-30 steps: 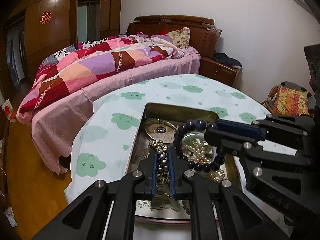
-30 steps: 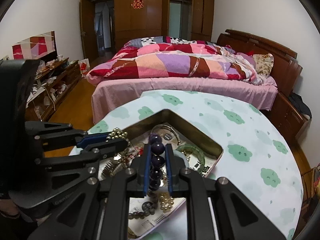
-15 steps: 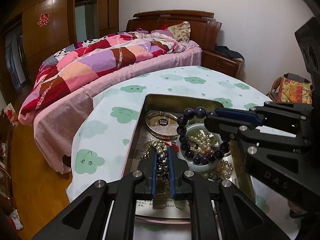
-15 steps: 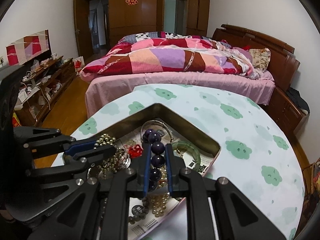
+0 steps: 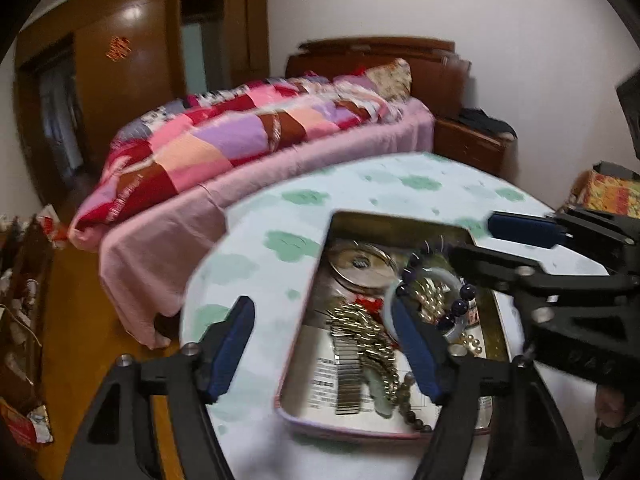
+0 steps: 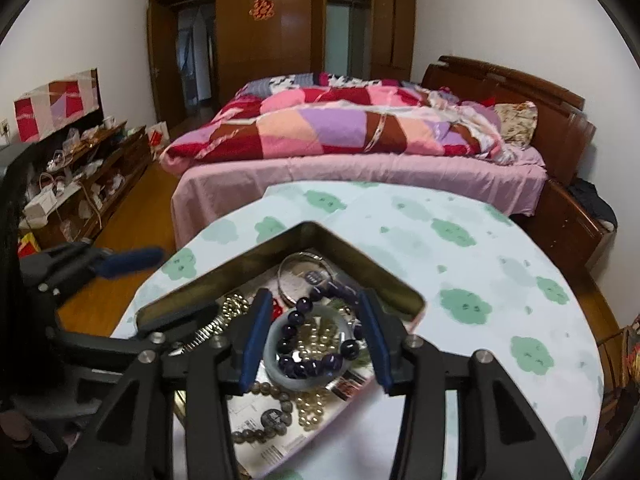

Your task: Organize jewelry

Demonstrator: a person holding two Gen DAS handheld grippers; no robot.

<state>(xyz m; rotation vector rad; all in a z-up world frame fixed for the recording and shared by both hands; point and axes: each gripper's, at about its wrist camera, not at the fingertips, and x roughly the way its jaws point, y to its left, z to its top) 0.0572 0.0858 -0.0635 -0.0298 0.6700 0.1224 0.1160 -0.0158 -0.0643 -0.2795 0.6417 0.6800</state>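
A metal tin (image 5: pixel 394 222) (image 6: pixel 248 254) full of jewelry sits on the round table. My left gripper (image 5: pixel 324 344) is open above the tin's near left side; a gold bead chain (image 5: pixel 360 328) lies between its fingers in the tin. My right gripper (image 6: pixel 314 338) is open over the tin. The dark purple bead bracelet (image 6: pixel 308 350) (image 5: pixel 452 300) lies loose between its fingers on a pale green bangle (image 6: pixel 276 364). The right gripper also shows in the left wrist view (image 5: pixel 492 240).
The table (image 6: pixel 480 280) has a white cloth with green clouds. A silver bangle (image 6: pixel 304 276) and pearl strands lie in the tin. A bed with a patchwork quilt (image 6: pixel 340 128) stands behind the table. A cluttered low shelf (image 6: pixel 72 176) runs along the left wall.
Both grippers have opened. The gold chain dropped from the left gripper and the purple bracelet from the right, both into the tin. The left gripper shifted left.
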